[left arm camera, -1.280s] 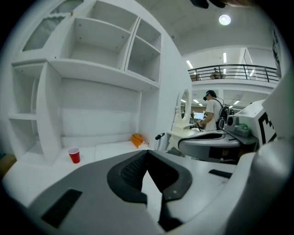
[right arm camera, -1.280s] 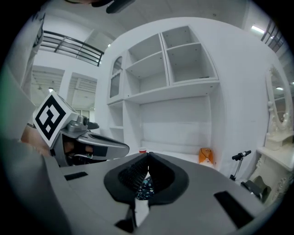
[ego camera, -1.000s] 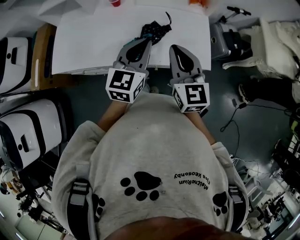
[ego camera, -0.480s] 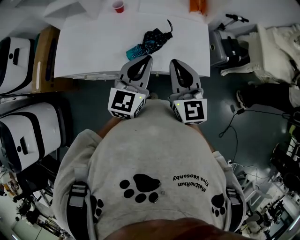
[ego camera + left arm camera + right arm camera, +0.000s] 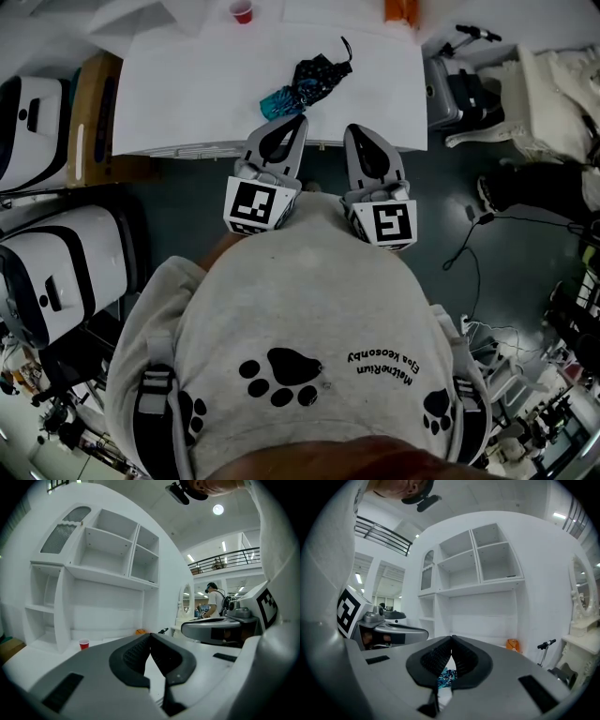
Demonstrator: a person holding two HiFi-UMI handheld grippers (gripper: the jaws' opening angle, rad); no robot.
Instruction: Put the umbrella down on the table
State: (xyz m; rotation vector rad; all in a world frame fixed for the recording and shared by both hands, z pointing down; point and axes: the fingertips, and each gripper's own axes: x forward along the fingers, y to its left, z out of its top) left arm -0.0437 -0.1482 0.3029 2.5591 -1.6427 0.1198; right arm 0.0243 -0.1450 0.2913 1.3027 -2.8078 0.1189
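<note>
Jaws pressed tip to tip on the left gripper (image 5: pixel 150 634), gripping nothing; likewise closed and empty on the right gripper (image 5: pixel 451 638). Held side by side at the near edge of the white table (image 5: pixel 187 94), both pointing toward it. Folded umbrella (image 5: pixel 307 82) lying flat on the tabletop just beyond the left gripper's tips (dark fabric, teal-patterned at the nearer end), held by neither gripper. Red cup (image 5: pixel 241 11) at the far edge, well apart from the umbrella.
</note>
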